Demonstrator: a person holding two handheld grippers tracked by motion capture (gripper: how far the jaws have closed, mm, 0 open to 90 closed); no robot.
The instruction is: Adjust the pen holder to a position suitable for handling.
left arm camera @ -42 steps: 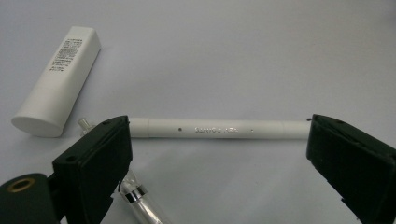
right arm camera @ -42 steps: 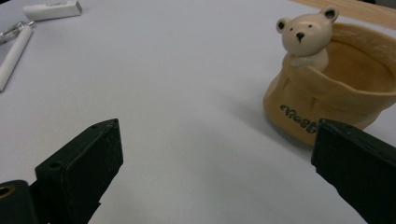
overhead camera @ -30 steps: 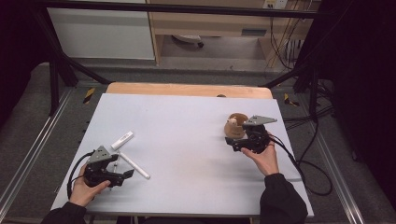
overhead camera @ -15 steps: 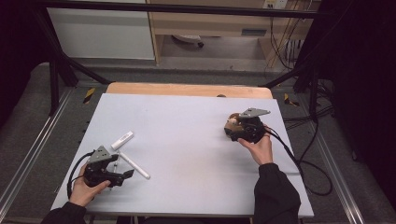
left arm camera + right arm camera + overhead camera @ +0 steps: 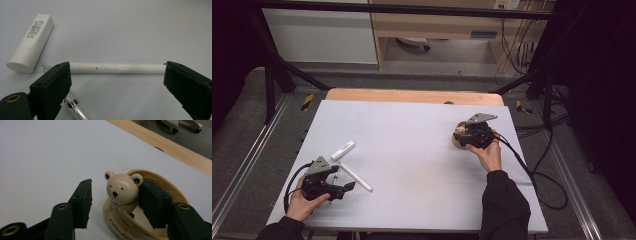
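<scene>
From the high view, I have the right gripper out at the far right of the bench, sitting right over the bear holder, a tan piece that peeks out beneath it. My left gripper rests near the front left corner, just beside the white pen, with the white cap lying a little farther off. Nothing has been lifted yet as far as I can judge; both things lie flat on the bench.

In the left gripper view, the jaws stand wide apart with the pen lying crosswise beyond them, untouched. The cap lies up to the left, apart from the pen, and a clear stub with a metal band shows low beside the left jaw. I would call this side waiting.

In the right gripper view, the jaws have just been closing around the bear holder. One jaw sits inside the curved shell, against the side of the bear's head or just off it; the other is clearly off it on the bare bench side. So the grasp is begun but not made: I judge that the closing, the lift and whatever joins pen and holder are left to do.
</scene>
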